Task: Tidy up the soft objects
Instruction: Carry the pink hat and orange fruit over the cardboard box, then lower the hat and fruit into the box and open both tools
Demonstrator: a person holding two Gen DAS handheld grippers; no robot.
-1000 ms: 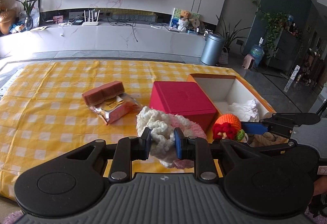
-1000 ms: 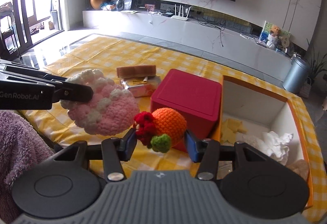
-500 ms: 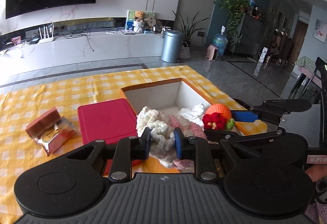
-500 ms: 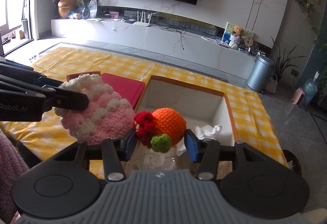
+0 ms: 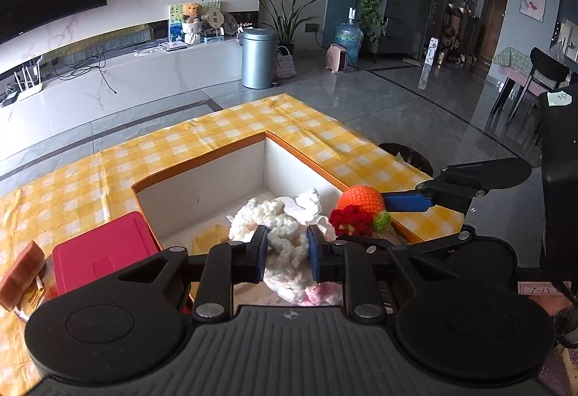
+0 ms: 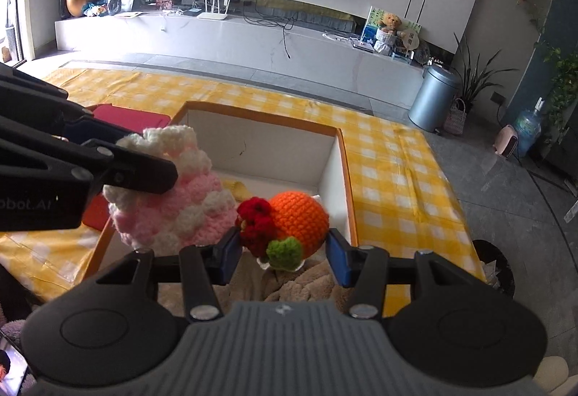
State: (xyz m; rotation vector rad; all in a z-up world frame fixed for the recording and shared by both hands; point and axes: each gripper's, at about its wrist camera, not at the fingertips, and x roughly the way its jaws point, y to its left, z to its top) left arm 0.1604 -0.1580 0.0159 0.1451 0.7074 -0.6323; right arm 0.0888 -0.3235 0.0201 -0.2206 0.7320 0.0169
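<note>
My left gripper (image 5: 287,255) is shut on a pink and white crochet toy (image 5: 285,244), which also shows in the right wrist view (image 6: 169,201). My right gripper (image 6: 283,251) is shut on an orange crochet toy (image 6: 298,215) with red and green bits; it also shows in the left wrist view (image 5: 361,202). Both toys hang side by side over the open white box with an orange rim (image 6: 336,172), seen also in the left wrist view (image 5: 202,183). A white cloth (image 5: 307,202) and beige fleece (image 6: 307,287) lie in the box.
The red box lid (image 5: 101,251) lies left of the box on the yellow checked tablecloth (image 6: 393,164). A brown bar and a snack packet (image 5: 21,276) lie at the far left. The table's right edge drops to the grey floor.
Both grippers have swung right with their toys, from over the red lid to above the open box. The box now fills the middle of both views.
</note>
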